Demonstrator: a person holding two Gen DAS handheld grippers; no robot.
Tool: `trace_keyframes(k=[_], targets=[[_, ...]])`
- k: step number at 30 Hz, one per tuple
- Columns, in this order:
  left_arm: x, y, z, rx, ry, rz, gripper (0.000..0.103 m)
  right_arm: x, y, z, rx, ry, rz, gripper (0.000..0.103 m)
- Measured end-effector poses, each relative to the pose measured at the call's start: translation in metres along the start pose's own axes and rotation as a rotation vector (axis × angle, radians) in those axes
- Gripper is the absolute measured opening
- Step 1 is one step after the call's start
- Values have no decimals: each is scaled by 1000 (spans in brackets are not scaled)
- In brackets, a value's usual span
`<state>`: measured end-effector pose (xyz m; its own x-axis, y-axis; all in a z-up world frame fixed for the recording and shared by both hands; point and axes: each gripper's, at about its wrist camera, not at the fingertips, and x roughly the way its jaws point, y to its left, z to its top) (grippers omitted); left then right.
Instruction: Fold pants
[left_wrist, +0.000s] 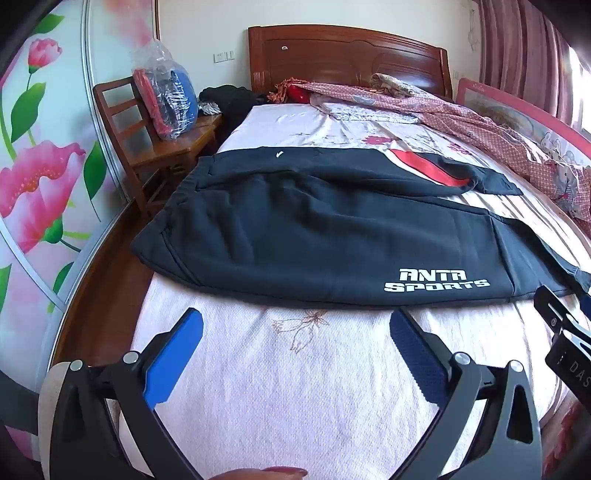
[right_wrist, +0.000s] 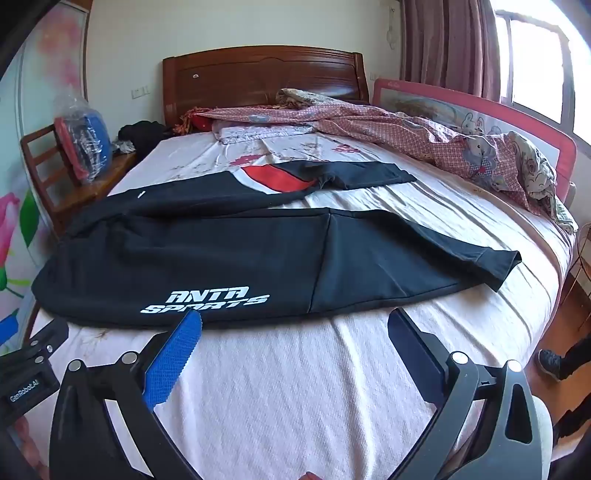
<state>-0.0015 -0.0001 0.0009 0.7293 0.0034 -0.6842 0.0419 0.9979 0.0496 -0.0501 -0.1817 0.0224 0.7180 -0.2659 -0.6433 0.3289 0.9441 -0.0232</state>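
Black pants with white "ANTA SPORTS" lettering and a red-and-white patch lie spread flat across the bed, waistband at the left edge, legs running right. In the right wrist view the pants show both legs apart, ending toward the right. My left gripper hovers open over bare sheet just in front of the pants' near edge, nothing between its blue pads. My right gripper is open too, close to the near edge beside the lettering, its left fingertip overlapping the hem in the picture.
The bed has a pale floral sheet. A crumpled pink quilt lies at the back right by a pink bed rail. A wooden chair with bagged items stands left of the bed. A person's legs stand at the right.
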Motion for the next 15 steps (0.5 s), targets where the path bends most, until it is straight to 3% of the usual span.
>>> trace_keyframes(k=[15], targets=[[2, -1, -2, 1, 27, -9, 101, 2, -1, -3, 3, 5, 8, 100]])
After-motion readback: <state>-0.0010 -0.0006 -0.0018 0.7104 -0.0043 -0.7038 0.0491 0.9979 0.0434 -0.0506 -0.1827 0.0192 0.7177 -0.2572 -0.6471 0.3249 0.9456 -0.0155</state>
